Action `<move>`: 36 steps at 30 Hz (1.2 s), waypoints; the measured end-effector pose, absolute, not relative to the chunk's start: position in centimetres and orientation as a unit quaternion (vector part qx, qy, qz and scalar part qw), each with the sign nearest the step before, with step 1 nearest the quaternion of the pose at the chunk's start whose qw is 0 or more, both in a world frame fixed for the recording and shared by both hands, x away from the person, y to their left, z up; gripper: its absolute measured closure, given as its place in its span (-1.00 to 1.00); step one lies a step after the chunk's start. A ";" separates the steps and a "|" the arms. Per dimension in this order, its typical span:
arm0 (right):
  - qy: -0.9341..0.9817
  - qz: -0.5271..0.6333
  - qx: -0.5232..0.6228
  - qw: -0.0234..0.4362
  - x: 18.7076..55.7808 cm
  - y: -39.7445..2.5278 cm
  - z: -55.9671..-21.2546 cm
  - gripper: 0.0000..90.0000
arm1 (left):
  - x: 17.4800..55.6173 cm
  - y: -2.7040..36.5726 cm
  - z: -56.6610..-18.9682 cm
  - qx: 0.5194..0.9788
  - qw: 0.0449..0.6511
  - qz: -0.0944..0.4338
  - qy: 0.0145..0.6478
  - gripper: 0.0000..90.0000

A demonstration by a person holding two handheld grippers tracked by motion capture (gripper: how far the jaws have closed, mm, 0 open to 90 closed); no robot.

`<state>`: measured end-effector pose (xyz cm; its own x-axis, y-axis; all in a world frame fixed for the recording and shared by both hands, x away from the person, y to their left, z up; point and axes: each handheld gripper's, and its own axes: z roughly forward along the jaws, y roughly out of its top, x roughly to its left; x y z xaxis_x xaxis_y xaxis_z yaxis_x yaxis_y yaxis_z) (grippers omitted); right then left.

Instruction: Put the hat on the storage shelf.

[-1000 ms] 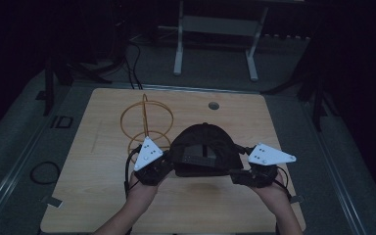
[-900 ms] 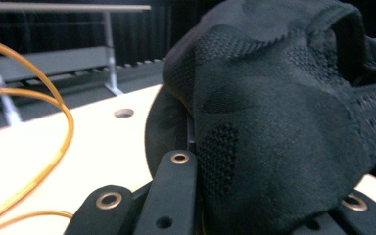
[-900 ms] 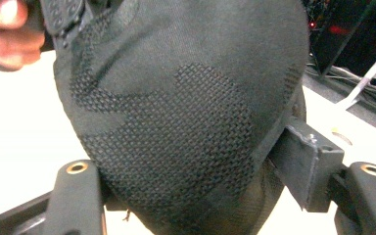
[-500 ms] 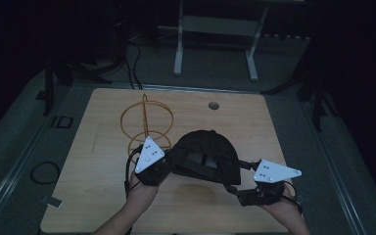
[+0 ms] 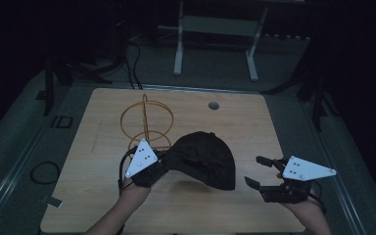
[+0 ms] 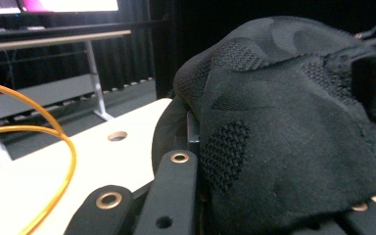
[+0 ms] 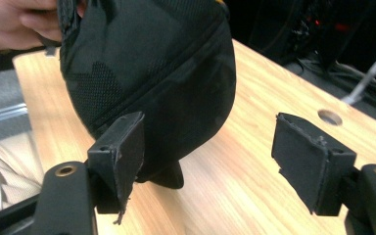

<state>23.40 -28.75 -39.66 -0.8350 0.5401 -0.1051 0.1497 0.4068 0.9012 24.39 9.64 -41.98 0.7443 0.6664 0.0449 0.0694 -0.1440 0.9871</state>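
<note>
High view: black cap (image 5: pixel 203 159) held above the table (image 5: pixel 103 196), our left gripper (image 5: pixel 162 159) clamped on its left edge; right gripper (image 5: pixel 258 172) gaping, empty, just right of it

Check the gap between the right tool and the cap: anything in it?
Nothing. In the high view, bare wooden table separates the open right tool from the black cap, which the left tool holds.
</note>
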 end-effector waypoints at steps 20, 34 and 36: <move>0.819 0.536 0.083 0.186 22.5 -24.8 -35.4 -0.23 | 25.2 12.7 -41.3 0.723 0.655 0.215 0.048 0.96; 0.842 0.506 0.004 0.188 21.0 -20.2 -35.9 -0.27 | 26.4 10.8 -40.8 0.699 0.696 0.135 0.092 0.97; 0.842 0.503 0.008 0.195 21.1 -20.0 -36.1 -0.24 | 26.5 10.7 -40.7 0.697 0.697 0.136 0.100 0.97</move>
<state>21.05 -19.95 -36.14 -0.9240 0.2085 -0.3206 -0.1831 0.4948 0.8495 26.48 10.67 -40.70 0.9428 0.3297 0.0500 -0.0501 -0.0081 0.9987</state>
